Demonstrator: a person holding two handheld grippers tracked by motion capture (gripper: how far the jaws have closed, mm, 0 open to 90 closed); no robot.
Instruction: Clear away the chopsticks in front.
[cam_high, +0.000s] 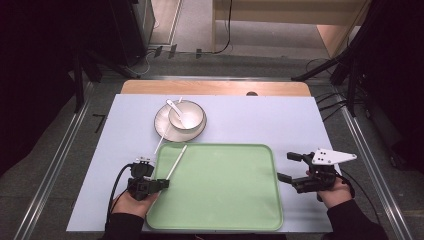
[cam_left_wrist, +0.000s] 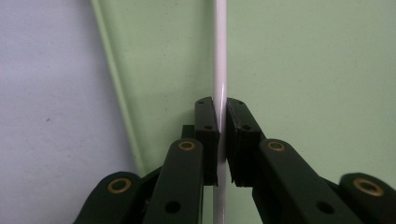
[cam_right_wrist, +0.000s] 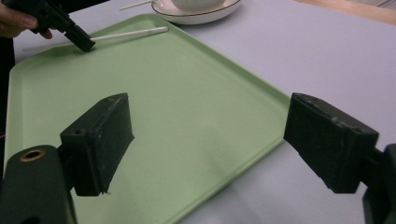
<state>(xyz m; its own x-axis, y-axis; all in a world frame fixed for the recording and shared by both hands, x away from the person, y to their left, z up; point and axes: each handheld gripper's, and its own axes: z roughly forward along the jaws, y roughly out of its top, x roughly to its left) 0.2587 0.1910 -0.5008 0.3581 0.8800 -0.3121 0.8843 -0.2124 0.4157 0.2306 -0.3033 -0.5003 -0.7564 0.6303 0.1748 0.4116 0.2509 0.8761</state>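
The bench (cam_high: 240, 112) carries a pale lavender-blue top with a bare wooden strip along its far edge, and it stands on a grey floor between dark stands and loose cables. A green tray (cam_high: 225, 200) lies on the near half of the bench. Beyond the far left corner of the tray stands a white plate (cam_high: 162, 127) carrying a white bowl (cam_high: 192, 117), and a white spoon (cam_high: 175, 106) rests in the bowl with its handle over the far left rim. One white chopstick (cam_high: 176, 161) lies slanted over the left part of the tray; a second white chopstick (cam_high: 159, 146) lies on the bench between the plate and the left rim of the tray. The left claw (cam_high: 162, 184) is at the left edge of the tray, reaching over it. In the left gripper view its jaws are clamped on the near end of the chopstick on the tray, which runs straight up between the pads (cam_left_wrist: 208, 135). The right claw (cam_high: 287, 167) is held just beside the right rim of the tray, over the bench, with its jaws spread wide and nothing between them. In the right gripper view the two pads (cam_right_wrist: 100, 140) stand well apart, framing the right rim of the tray.
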